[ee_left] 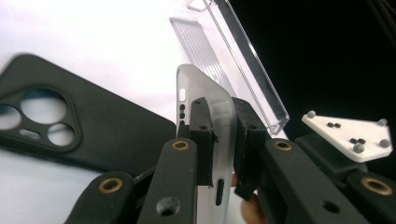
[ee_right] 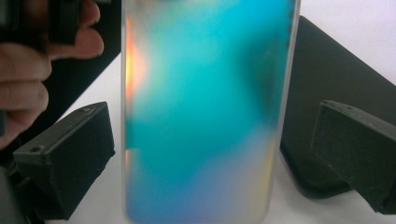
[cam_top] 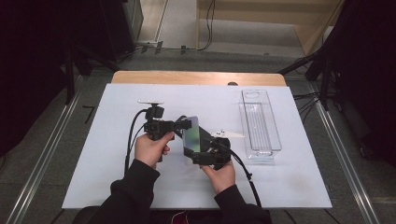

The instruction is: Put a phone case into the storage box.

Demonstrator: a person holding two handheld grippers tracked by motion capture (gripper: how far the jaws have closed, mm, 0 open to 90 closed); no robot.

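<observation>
Phone (cam_top: 191,134) at centre of the high view, upright, lifted off the table (cam_top: 112,186) between both hands. Left of it, the left gripper (cam_top: 184,124) has its jaws clamped on the phone's edge, pads pinching either face in its own view, presumably to carry the weight alone. Right of it, the right gripper (cam_top: 198,153) has its jaws spread wide, clear of both sides of the phone. Black case (ee_left: 102,126) lies flat below; clear tray (cam_top: 259,123) stands at right, apart.

No legible text, label, brand, number or sign appears on any item inspected: neither phone case, the clear tray, nor the table surface.
</observation>
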